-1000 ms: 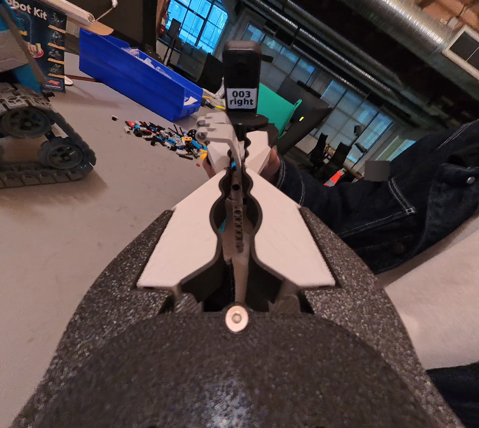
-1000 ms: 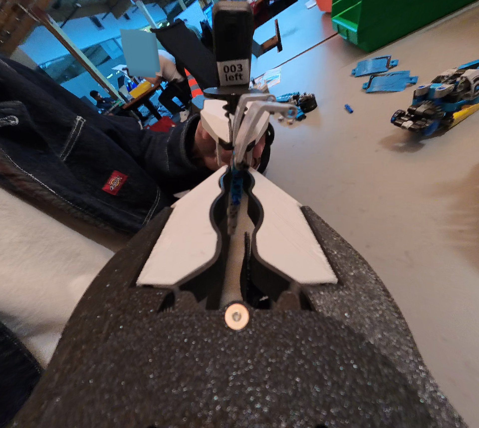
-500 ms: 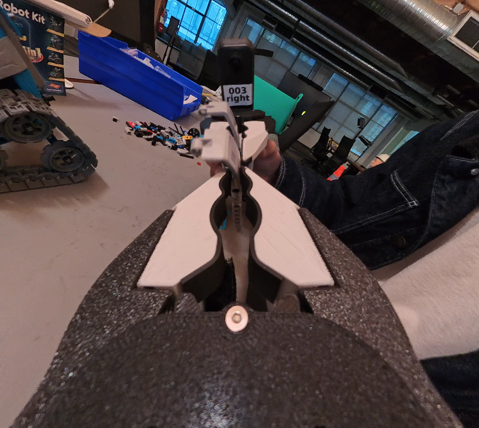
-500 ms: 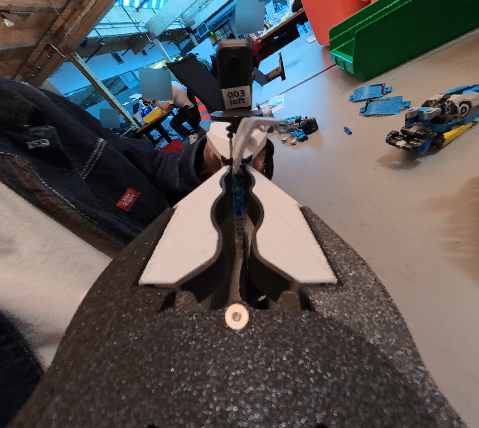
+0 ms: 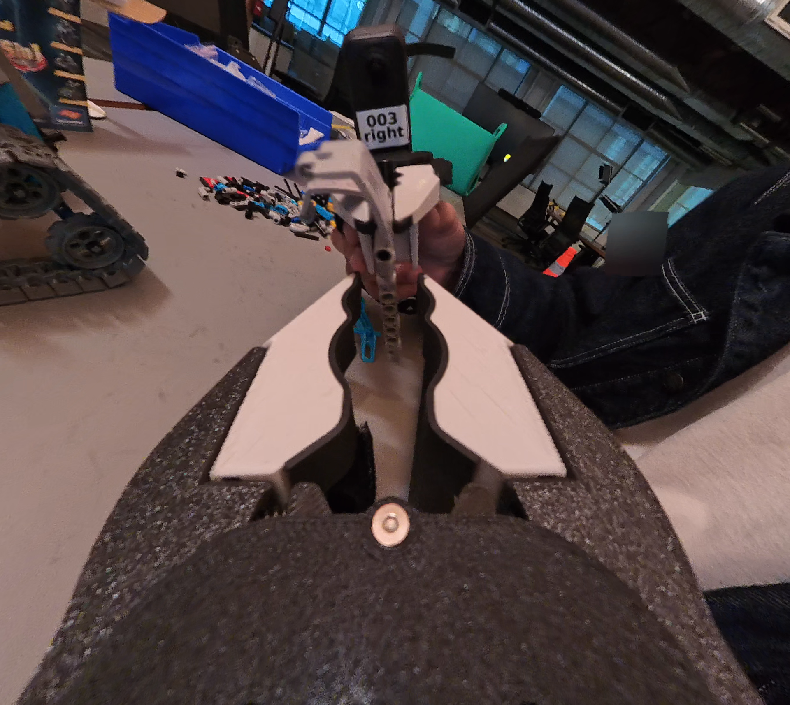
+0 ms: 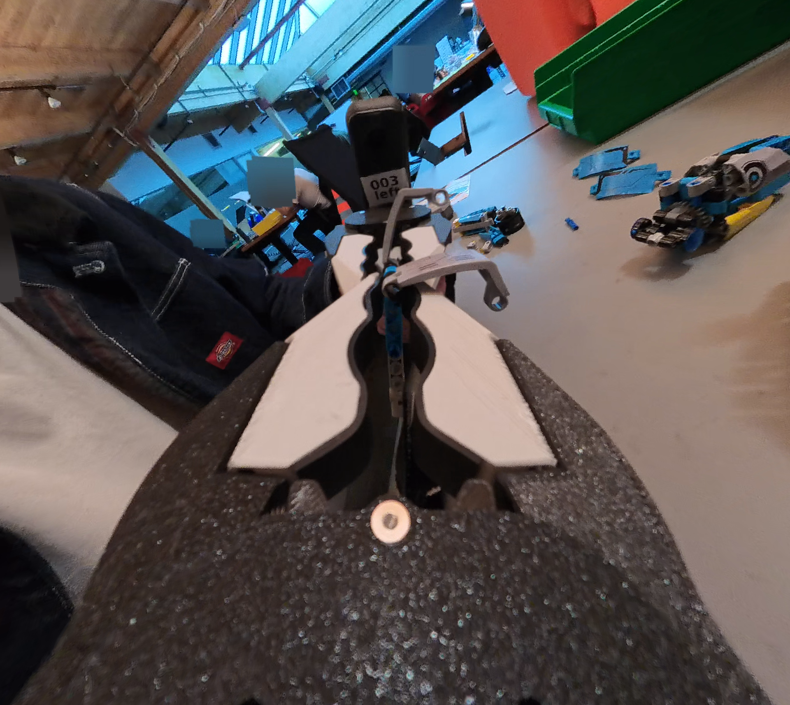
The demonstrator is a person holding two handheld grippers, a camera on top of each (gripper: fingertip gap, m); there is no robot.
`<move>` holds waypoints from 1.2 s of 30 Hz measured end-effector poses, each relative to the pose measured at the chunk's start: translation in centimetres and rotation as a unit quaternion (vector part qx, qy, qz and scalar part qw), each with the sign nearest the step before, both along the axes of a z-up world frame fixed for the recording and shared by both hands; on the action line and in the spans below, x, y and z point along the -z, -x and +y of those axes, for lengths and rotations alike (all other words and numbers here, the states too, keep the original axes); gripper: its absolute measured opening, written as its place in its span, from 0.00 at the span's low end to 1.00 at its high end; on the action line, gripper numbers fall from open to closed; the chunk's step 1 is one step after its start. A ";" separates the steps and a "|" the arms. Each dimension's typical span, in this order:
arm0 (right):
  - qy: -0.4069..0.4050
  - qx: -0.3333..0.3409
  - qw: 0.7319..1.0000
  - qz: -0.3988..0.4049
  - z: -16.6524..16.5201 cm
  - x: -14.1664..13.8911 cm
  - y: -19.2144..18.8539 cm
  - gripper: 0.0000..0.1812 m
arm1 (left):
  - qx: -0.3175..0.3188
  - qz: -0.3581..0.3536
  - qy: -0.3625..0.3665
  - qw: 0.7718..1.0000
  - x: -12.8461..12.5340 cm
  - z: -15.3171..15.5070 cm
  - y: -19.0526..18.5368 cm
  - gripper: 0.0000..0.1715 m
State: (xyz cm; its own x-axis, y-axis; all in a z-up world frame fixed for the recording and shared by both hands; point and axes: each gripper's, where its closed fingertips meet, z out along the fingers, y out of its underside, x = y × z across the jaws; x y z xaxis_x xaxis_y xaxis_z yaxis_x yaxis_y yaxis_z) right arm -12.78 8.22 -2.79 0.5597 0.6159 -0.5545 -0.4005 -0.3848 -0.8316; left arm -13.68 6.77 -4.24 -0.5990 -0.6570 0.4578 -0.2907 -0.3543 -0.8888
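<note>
A: What lies at the far left?

B: In the left wrist view, a grey tracked toy vehicle [image 5: 51, 223] stands on the pale grey bench [image 5: 179, 342], then a long blue plastic bin [image 5: 205, 94], with a scatter of small building pieces [image 5: 265, 201] near it.

A: And the left hand-held gripper [image 5: 387, 291]?

B: Its white fingers are nearly closed on a slim grey perforated beam [image 5: 390, 321] with a small blue connector [image 5: 364, 336] beside it.

A: The right hand-held gripper [image 6: 391, 291]?

B: It faces the left one, closed almost fully on a blue and grey perforated beam [image 6: 394, 351]. A curved grey plastic panel [image 6: 449, 270] branches from it, held above the bench.

A: Farther right?

B: A blue and grey toy model [image 6: 709, 206], flat blue panels [image 6: 615, 171] and a green plastic bin [image 6: 667, 56].
</note>
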 end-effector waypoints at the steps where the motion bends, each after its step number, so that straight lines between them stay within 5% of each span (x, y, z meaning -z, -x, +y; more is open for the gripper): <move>1: 0.000 0.000 1.000 0.001 0.1 0.0 0.1 0.03 | 0.000 -0.003 -0.004 1.000 0.0 -0.3 -0.2 0.13; 3: -0.006 -0.004 1.000 0.015 0.1 -0.5 0.4 0.03 | -0.003 -0.007 -0.001 1.000 -0.2 -0.4 -0.4 0.04; 7: 0.006 0.007 0.999 -0.040 -0.2 0.8 -0.2 0.11 | -0.008 -0.002 0.041 0.999 -0.6 0.8 -0.2 0.03; 12: 0.013 -0.017 0.998 -0.065 -0.3 1.5 1.0 0.03 | -0.002 0.006 0.022 1.000 -0.2 0.3 -0.2 0.03; 23: 0.011 -0.020 0.998 -0.056 -0.5 1.4 1.2 0.03 | -0.014 -0.013 0.001 1.000 -0.5 0.5 0.1 0.03; 27: -0.024 0.090 0.996 0.015 -2.7 -1.0 -7.6 0.02 | -0.091 -0.029 0.097 0.991 -1.9 8.0 2.0 0.03; 31: 0.039 0.066 0.997 -0.017 -3.4 2.0 -7.3 0.03 | -0.091 -0.015 0.131 0.987 -1.7 9.5 2.2 0.03; 36: 0.138 0.049 0.969 -0.201 -3.1 8.1 -5.8 0.03 | -0.066 -0.007 0.132 0.989 -1.5 7.9 1.8 0.03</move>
